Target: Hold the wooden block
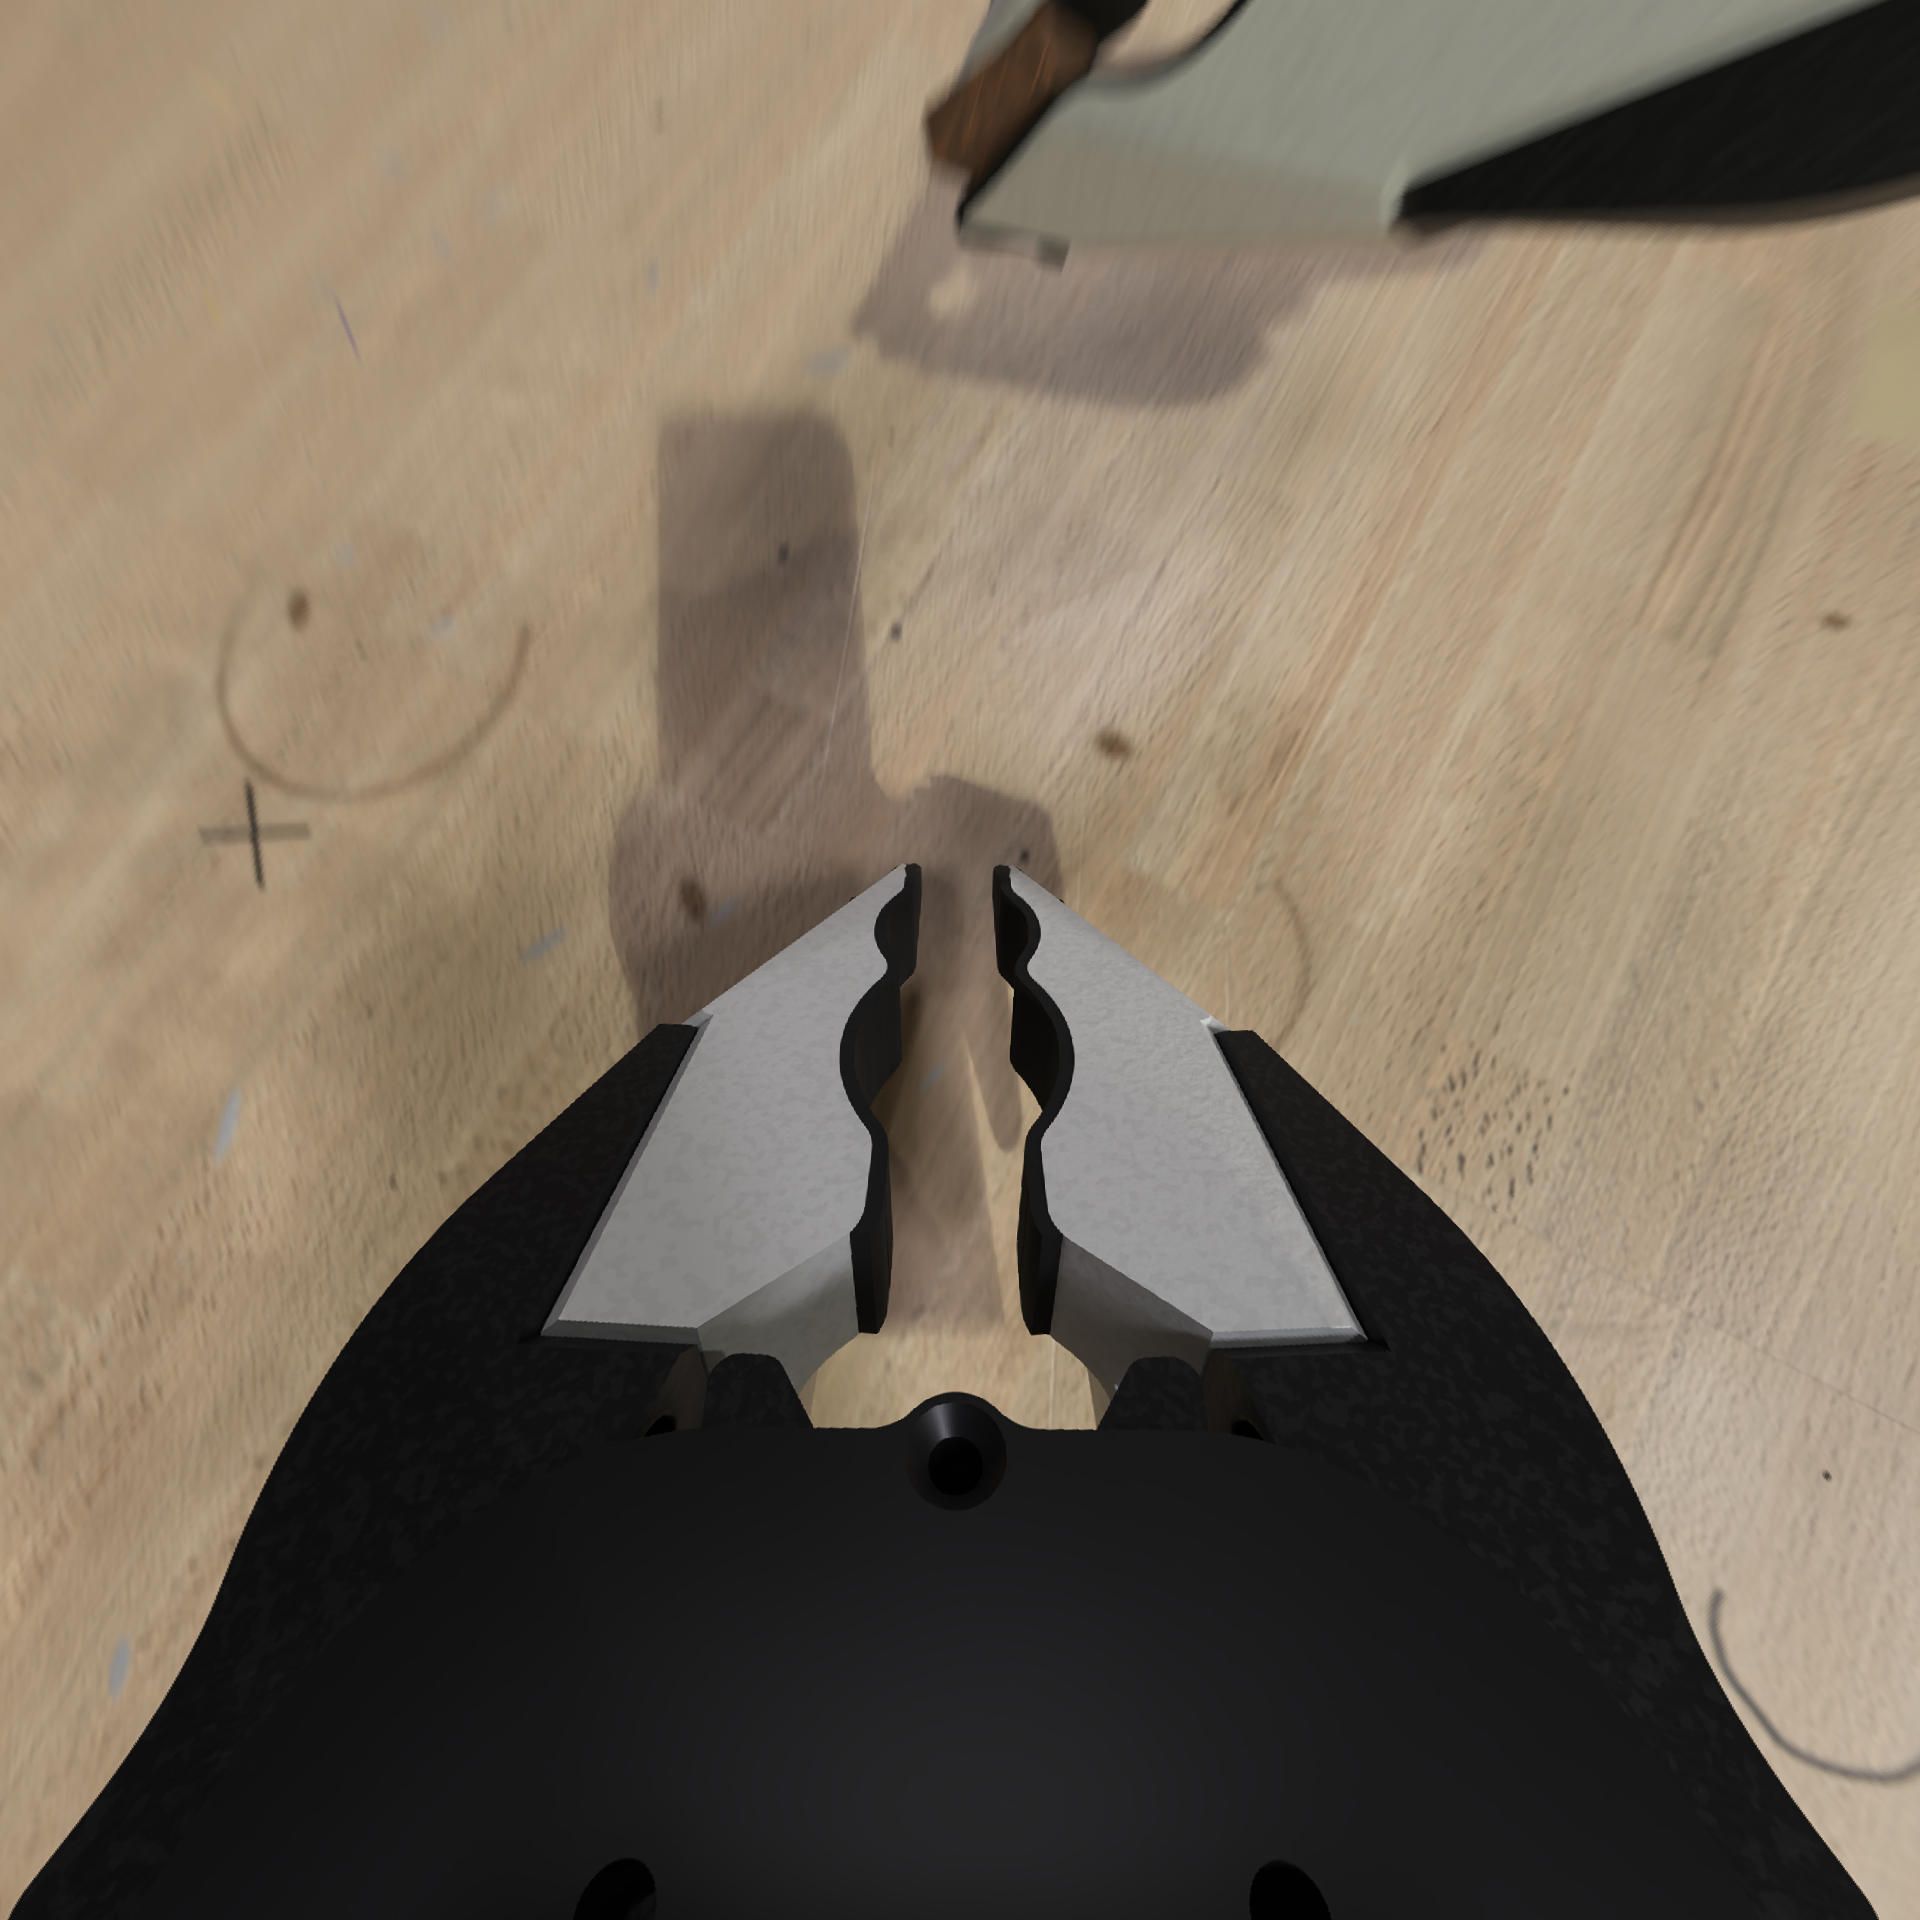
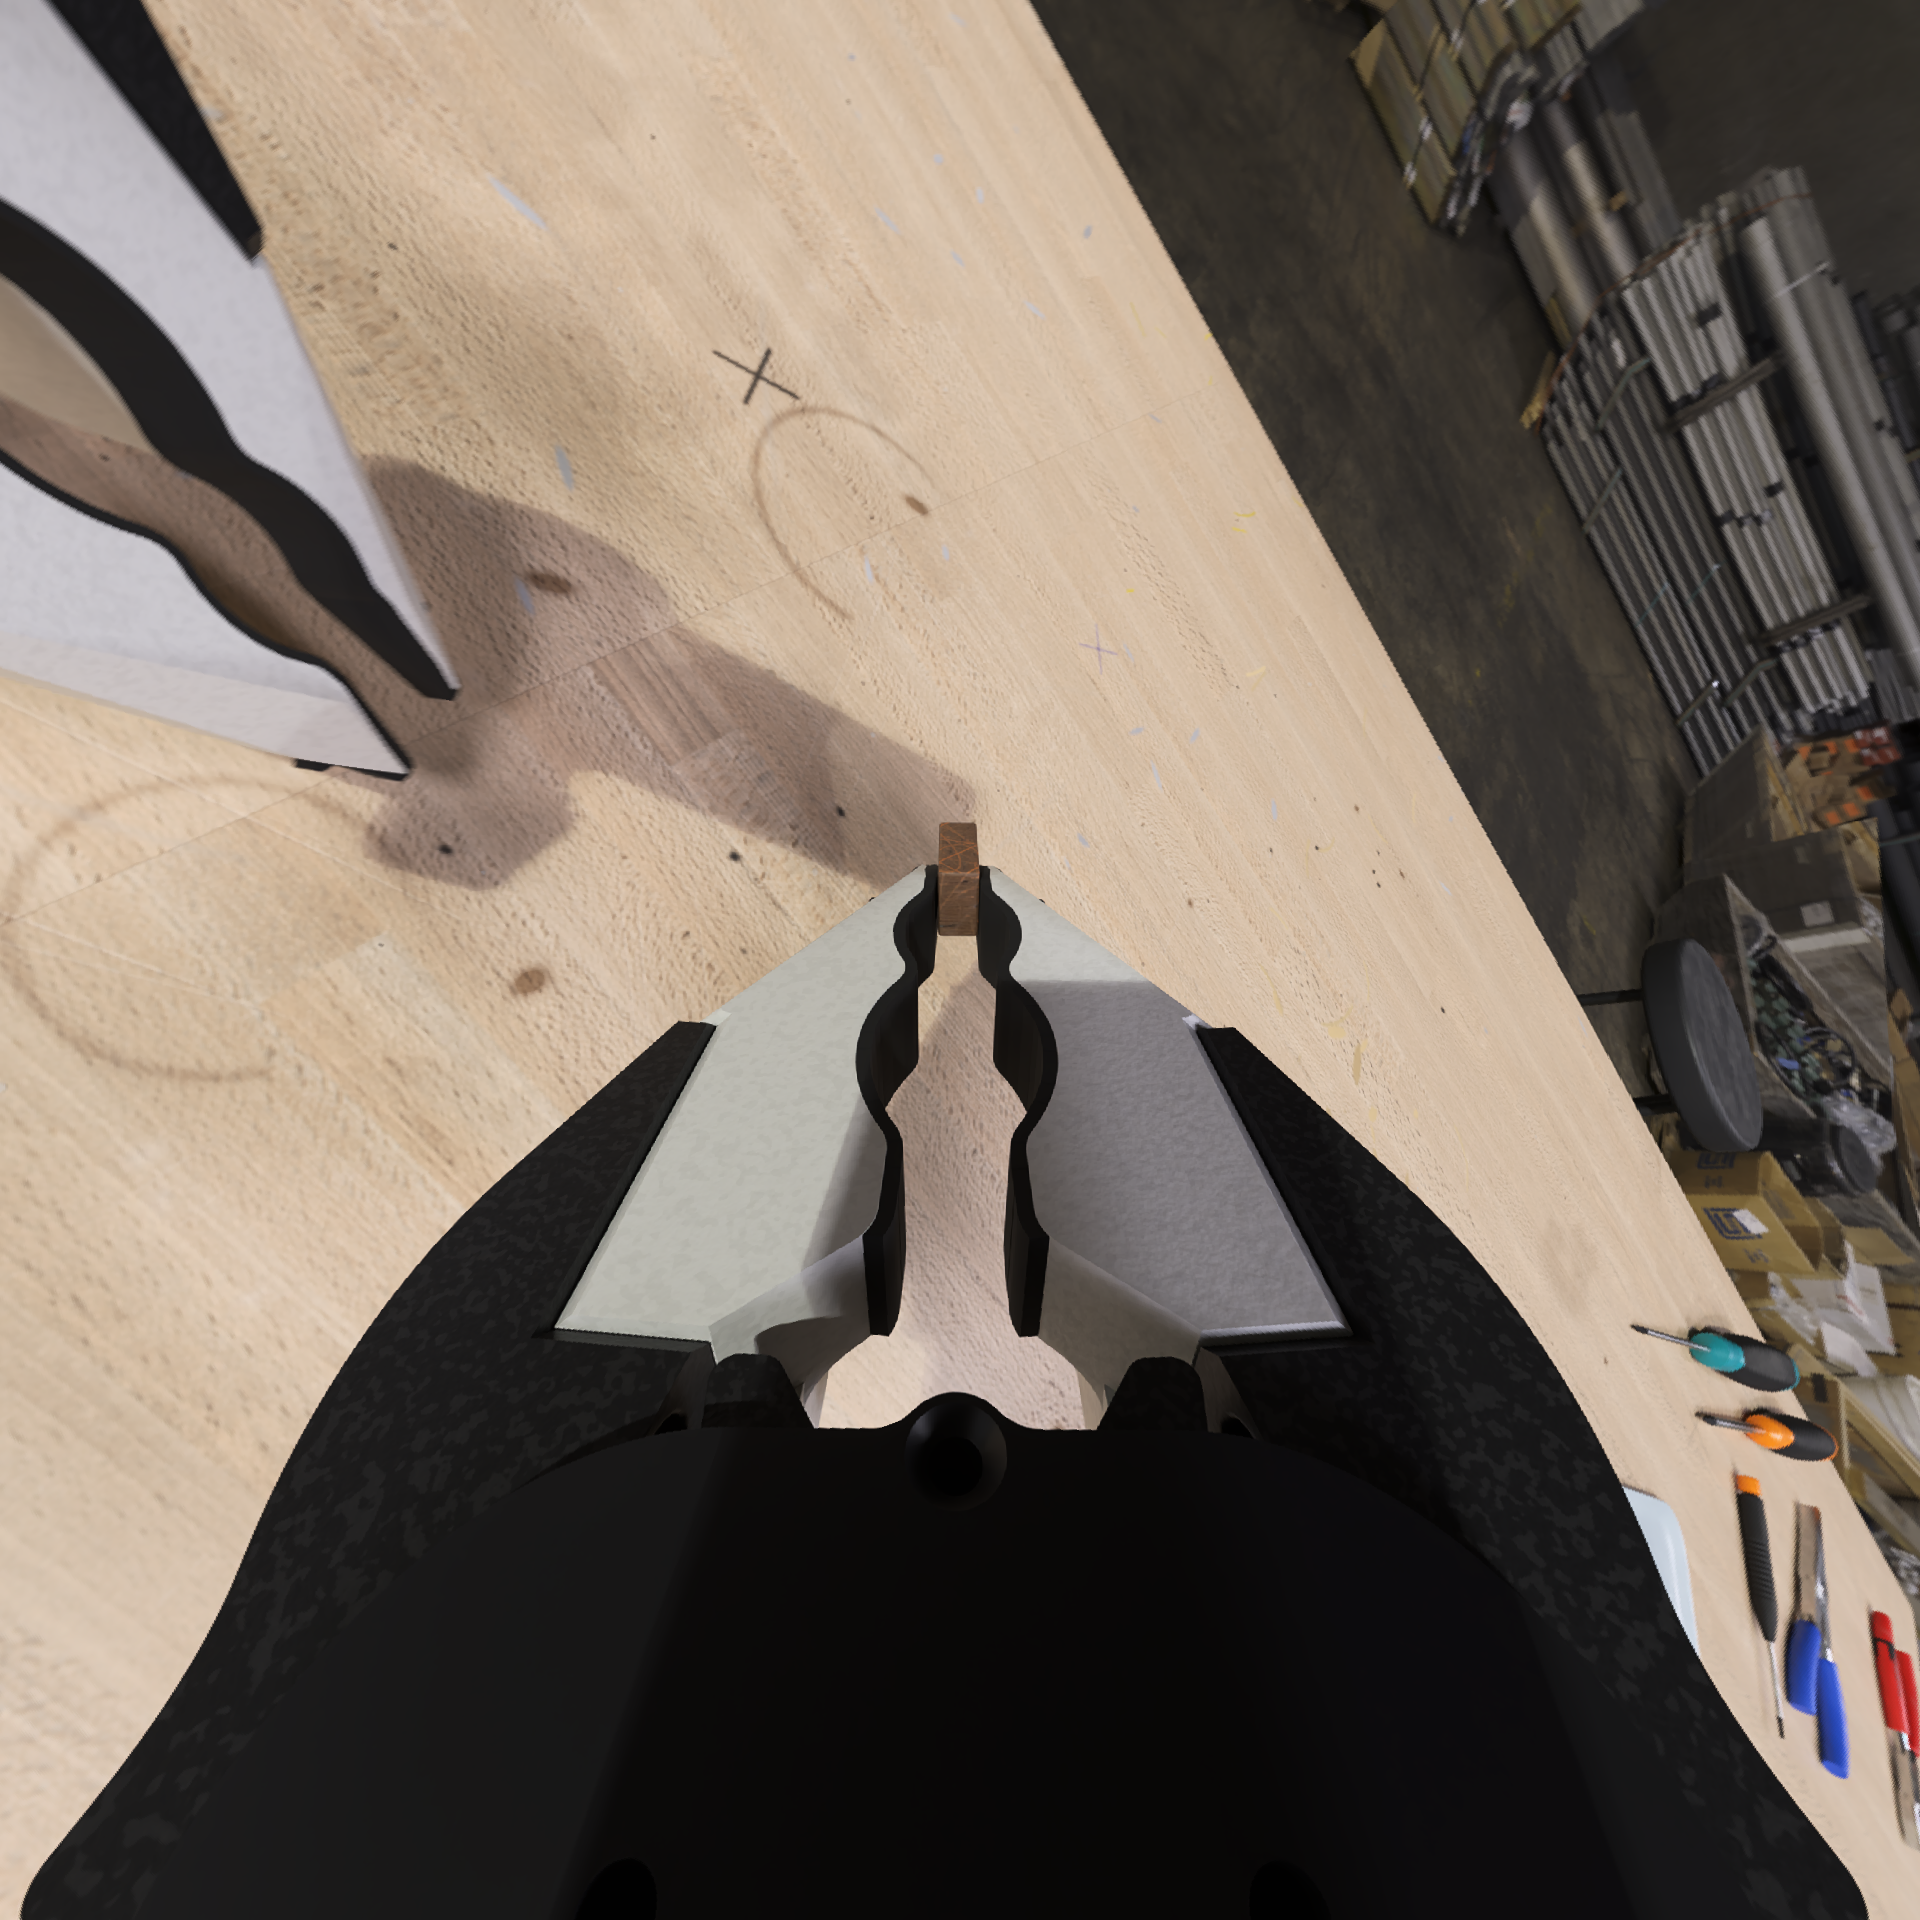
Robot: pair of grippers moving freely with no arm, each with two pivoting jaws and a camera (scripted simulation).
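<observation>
Right gripper (image 2: pixel 958 883): fingers (image 2: pixel 1081 1091) clenched on the wooden block (image 2: pixel 958 878), pinched right at the tips; the block's far end pokes out just past them.
Wooden block: small, brown, clear of the tabletop (image 2: pixel 1039 312), held between the black inner pads. From the left wrist view it shows far ahead of the left fingers, up and to the right (image 1: pixel 992 109), half hidden by the right gripper's pale finger plate.
Left gripper (image 1: pixel 956 883): fingers (image 1: pixel 758 1122) drawn close, a narrow slit between the tips, nothing between them. Points down at bare tabletop (image 1: pixel 312 416).
Left gripper, seen from right wrist view: off to the far left of the right fingers (image 2: pixel 405 727), well apart from the block.
Shadows: both grippers cast dark patches on the tabletop ahead of the fingers.
Marks: pencilled cross (image 2: pixel 756 376) and a faint ring stain (image 2: pixel 842 509) ahead of the right fingers.
Hand tools (image 2: pixel 1787 1558): screwdrivers and cutters in a row, behind and right of the right fingers, at the tabletop's edge.
</observation>
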